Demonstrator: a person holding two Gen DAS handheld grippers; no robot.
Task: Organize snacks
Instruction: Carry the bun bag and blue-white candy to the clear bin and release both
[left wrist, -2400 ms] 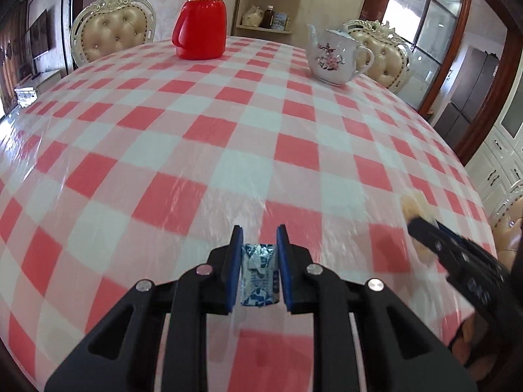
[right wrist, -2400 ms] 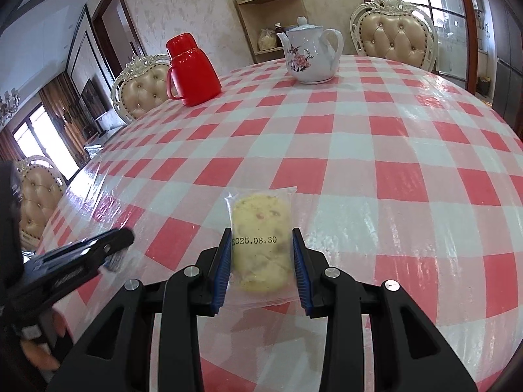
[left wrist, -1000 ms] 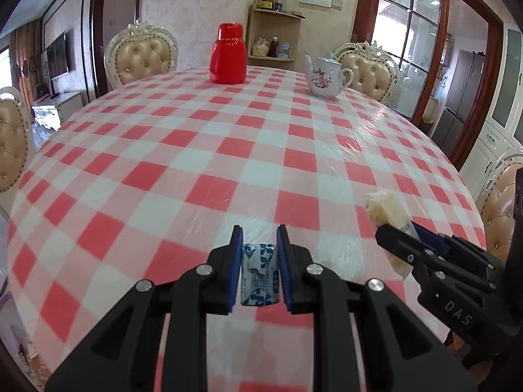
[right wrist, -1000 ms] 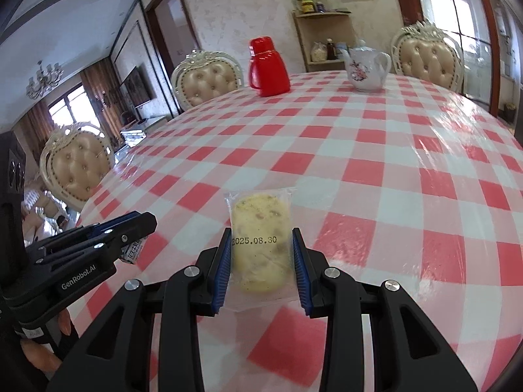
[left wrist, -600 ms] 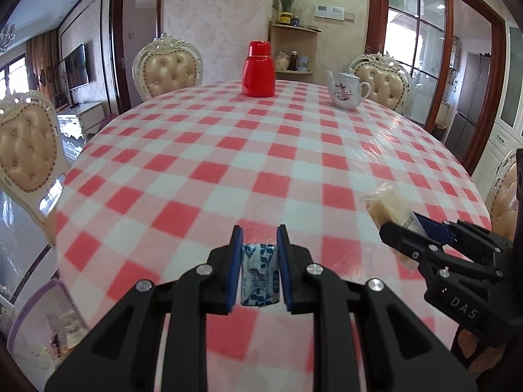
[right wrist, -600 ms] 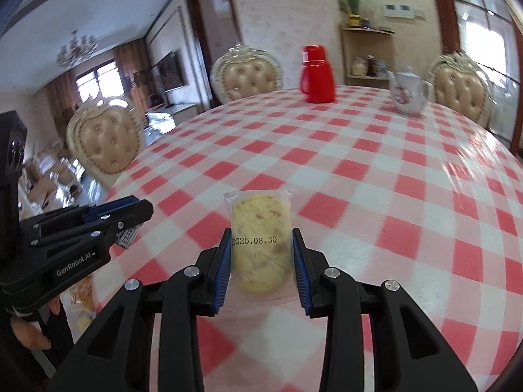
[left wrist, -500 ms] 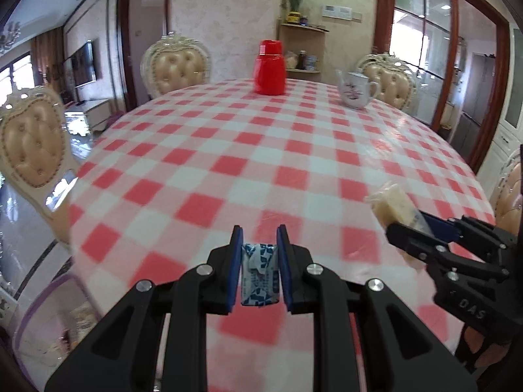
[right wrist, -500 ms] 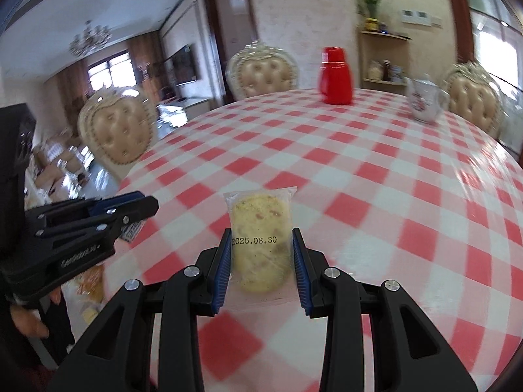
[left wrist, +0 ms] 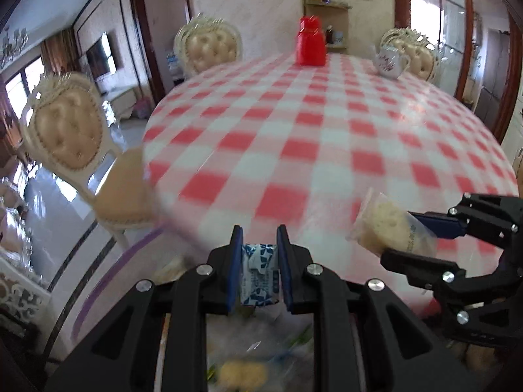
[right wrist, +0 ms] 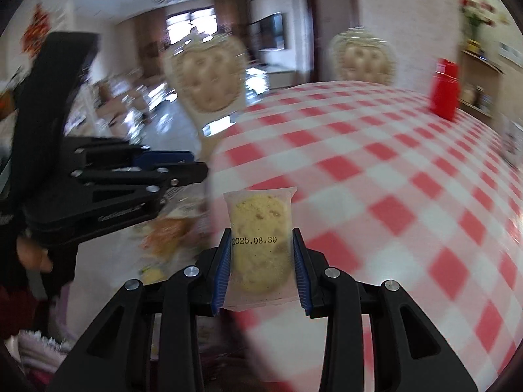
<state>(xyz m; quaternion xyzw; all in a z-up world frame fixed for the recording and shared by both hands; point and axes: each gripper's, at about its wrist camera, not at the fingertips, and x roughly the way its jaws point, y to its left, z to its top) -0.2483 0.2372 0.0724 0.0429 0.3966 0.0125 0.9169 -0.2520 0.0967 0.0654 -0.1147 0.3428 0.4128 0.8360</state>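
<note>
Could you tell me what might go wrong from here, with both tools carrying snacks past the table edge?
The left tool pinches only a small blue-and-white candy, which could slip out. The right tool grips the wrapped biscuit by its lower half; squeezing could crack it. The tools are close together, so they might collide.

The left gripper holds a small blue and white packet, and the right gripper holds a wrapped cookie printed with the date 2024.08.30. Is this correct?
Not quite. The date on the wrapped cookie reads 2025.08.30, as the right wrist view shows. The rest holds: the left gripper is shut on the small blue and white packet, and the right gripper is shut on the cookie.
</note>
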